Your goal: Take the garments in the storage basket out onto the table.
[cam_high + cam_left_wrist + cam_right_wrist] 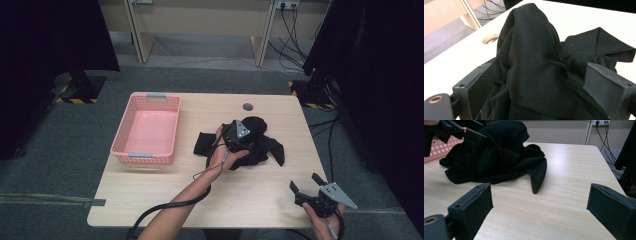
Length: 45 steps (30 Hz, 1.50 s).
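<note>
In the middle of the high view, the person's left forearm reaches up from the bottom edge, its hand holding the left gripper [239, 136] over a crumpled black garment [260, 142]. In the left gripper view its jaws stand wide apart with a raised fold of the cloth [531, 62] bulging between them; whether the pads press it cannot be told. The right gripper [306, 185] sits at the lower right of the high view, near the table's front edge, its jaws spread wide over bare wood. The light wooden table [250, 195] carries a pink plastic basket [146, 131] at centre left. Grey carpet surrounds it, with black curtains on both sides.
</note>
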### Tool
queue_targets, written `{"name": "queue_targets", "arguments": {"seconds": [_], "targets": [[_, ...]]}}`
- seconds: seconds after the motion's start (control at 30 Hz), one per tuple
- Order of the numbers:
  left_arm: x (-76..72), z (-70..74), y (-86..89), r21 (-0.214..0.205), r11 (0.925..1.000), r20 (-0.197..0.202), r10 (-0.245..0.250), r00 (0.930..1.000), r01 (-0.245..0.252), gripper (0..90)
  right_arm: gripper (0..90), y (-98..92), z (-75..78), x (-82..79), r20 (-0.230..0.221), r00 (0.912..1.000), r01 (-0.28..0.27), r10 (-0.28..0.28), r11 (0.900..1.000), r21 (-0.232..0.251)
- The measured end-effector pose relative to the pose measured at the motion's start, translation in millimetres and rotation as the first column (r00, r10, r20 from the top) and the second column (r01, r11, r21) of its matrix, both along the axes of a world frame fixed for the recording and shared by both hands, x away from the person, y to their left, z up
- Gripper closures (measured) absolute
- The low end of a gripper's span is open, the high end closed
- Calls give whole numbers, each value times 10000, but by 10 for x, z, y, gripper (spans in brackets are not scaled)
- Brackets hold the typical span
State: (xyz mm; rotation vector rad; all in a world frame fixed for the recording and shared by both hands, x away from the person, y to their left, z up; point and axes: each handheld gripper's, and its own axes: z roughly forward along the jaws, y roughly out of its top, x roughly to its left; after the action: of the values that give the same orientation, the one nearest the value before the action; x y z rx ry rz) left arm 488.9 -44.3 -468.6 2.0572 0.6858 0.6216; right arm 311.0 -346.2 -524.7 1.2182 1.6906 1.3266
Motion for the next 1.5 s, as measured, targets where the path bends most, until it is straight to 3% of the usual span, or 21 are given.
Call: {"name": "queue_targets", "arguments": {"seconds": [0.37,0.63,1.0,1.5], "targets": [[-164,160,157,-345,9993,176,-141,9997,147,88,63,-1,0,-2,19,10000,-5,5,10000,0],[-283,256,304,-471,9988,539,-108,9985,133,90,63,1,0,-4,39,10000,-5,5,10000,-14],[-451,268,565,-885,9961,697,90,9975,-28,91,63,4,0,-4,39,10000,-3,3,10000,-49],[-661,297,766,-1187,9929,962,97,9953,18,92,63,3,-1,-5,55,10000,-7,7,10000,-43]]}}
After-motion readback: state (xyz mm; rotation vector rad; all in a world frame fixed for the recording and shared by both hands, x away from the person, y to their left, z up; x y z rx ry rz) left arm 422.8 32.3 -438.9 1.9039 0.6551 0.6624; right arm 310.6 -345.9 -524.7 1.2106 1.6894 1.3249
